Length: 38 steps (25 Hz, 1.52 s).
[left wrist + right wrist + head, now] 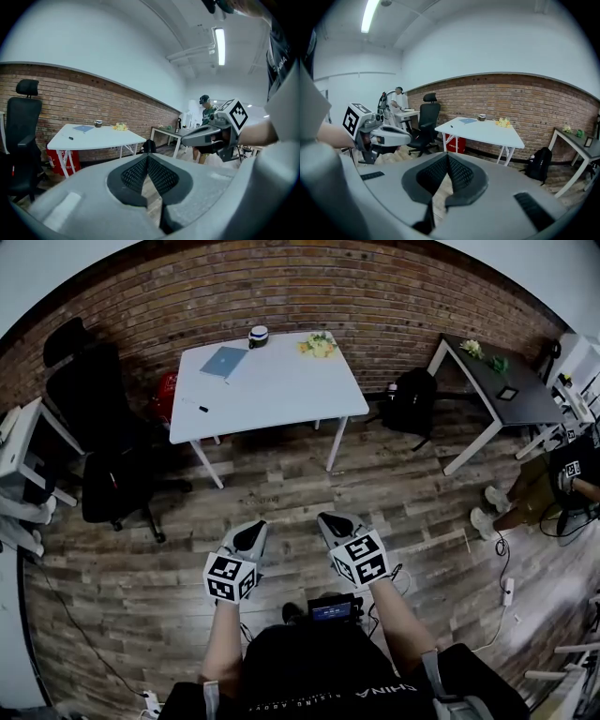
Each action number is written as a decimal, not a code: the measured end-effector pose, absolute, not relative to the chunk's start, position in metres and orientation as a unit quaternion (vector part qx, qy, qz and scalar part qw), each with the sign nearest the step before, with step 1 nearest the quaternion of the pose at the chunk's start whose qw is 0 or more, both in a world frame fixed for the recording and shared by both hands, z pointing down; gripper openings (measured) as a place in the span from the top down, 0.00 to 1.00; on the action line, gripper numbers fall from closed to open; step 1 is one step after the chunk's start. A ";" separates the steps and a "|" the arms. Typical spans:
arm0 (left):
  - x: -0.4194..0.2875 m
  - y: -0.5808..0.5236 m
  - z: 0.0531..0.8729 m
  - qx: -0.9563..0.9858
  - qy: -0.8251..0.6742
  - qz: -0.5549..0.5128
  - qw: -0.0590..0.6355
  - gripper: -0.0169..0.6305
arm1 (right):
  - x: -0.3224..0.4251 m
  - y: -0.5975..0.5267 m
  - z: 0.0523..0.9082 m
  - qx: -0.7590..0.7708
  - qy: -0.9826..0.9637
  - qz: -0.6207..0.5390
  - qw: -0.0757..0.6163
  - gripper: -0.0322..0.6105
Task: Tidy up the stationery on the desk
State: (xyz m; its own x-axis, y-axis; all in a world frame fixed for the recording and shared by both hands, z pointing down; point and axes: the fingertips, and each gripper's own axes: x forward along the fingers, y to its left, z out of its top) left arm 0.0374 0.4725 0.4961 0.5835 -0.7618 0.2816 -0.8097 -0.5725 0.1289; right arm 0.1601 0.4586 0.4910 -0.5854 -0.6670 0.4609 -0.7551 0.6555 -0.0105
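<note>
Now the left tool and the right tool are hanging shut and empty, well apart from the white bench, where a blue notebook and a black pen are lying.

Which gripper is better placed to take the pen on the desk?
Probably left: the pen lies near the left edge of the desk, nearer the left gripper. Both it and the right gripper are shut, empty.

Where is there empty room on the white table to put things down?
The white table is bare across its near half, from the small black marker by its left edge to the right corner. The far edge by the brick wall is crowded: blue notebook, cup and yellow bundle sit there.
</note>
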 end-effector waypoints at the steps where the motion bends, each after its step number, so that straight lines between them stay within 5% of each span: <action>1: 0.035 0.470 0.499 0.881 -0.445 0.098 0.125 0.96 | 0.158 0.456 0.493 0.402 -0.884 0.104 0.215 0.94; 38: 0.030 0.168 0.504 0.852 -0.484 0.138 0.141 0.96 | 0.147 0.131 0.504 0.344 -0.905 0.127 0.214 0.94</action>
State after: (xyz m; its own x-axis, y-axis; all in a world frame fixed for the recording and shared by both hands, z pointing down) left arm 0.0302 0.1676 0.5043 0.4931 -0.7868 0.3713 -0.8644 -0.4913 0.1068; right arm 0.1471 0.1315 0.5039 -0.6719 -0.5691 0.4740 -0.6775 0.7309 -0.0828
